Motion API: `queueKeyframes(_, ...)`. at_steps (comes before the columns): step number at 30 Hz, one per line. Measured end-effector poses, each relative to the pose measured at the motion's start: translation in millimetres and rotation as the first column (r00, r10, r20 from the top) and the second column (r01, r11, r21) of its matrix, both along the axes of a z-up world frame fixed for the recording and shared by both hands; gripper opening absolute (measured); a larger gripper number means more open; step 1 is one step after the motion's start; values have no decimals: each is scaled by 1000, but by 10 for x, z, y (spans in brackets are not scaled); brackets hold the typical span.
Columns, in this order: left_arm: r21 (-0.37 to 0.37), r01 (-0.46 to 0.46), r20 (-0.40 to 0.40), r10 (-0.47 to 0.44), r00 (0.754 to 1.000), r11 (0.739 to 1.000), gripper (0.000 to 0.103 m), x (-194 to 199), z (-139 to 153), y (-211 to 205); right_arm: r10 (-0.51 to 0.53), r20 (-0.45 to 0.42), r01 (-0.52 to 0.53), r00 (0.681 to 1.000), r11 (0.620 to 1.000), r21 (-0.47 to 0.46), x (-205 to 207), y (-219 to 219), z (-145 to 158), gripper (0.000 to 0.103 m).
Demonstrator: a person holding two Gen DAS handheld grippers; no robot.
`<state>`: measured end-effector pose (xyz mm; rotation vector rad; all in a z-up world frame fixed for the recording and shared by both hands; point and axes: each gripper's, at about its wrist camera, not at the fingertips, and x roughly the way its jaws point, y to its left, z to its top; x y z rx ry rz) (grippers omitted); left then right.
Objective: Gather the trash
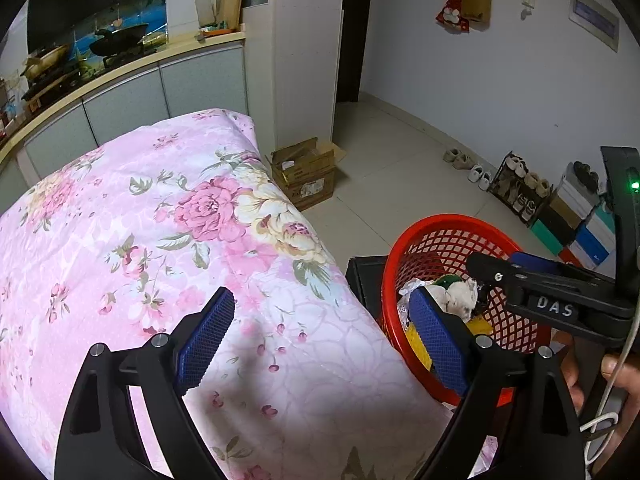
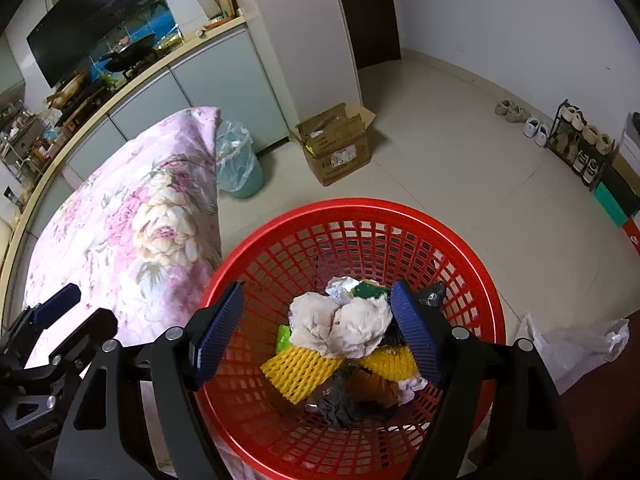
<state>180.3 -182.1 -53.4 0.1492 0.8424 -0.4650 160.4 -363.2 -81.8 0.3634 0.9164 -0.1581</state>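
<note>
Trash drop over the round red plastic lattice basket [image 2: 486, 280], release step apparently complete.

Left wrist view: left gripper [image 1: 324, 346] spread wide and empty above the pink floral quilt [image 1: 132, 220], with no loose litter visible on it; basket just beside the quilt's edge, right gripper [image 1: 486, 270] reaching over its rim. Right wrist view: right gripper [image 2: 320, 332] parted over the basket, nothing pinched; crumpled white paper wad [image 2: 344, 324] lying free atop yellow foam netting [image 2: 300, 372] and darker scraps inside. Probable next move: withdrawal from the basket and a search for further litter, calling for a clean lift clear of the rim.
</note>
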Motion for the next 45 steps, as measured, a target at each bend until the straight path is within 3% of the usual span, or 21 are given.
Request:
queueKeyframes(10, -3, -11, -3, 11, 1000, 1000, 87, -51, -7, 20, -59, 55, 60, 997, 998, -14, -314, -123, 161, 80)
queueKeyframes(12, -2, -9, 3, 9, 1000, 1000, 87, -85, 2, 36, -72, 64, 73, 995, 997, -26, -401, -133, 194, 90)
queueKeyframes(28, 59, 10, 44, -13, 999, 998, 94, -410, 2, 6, -126, 87, 139, 988, 976, -166, -987, 32, 277, 90)
queueKeyframes(40, 59, -29, 120, 21, 993, 998, 94, -773, 94, 124, -83, 135, 107, 987, 977, -183, -1294, 304, 349, 90)
queueKeyframes(45, 49, -37, 102, 32, 994, 998, 94, -906, 69, 186, -90, 153, 117, 984, 978, -173, -1440, 380, 397, 90)
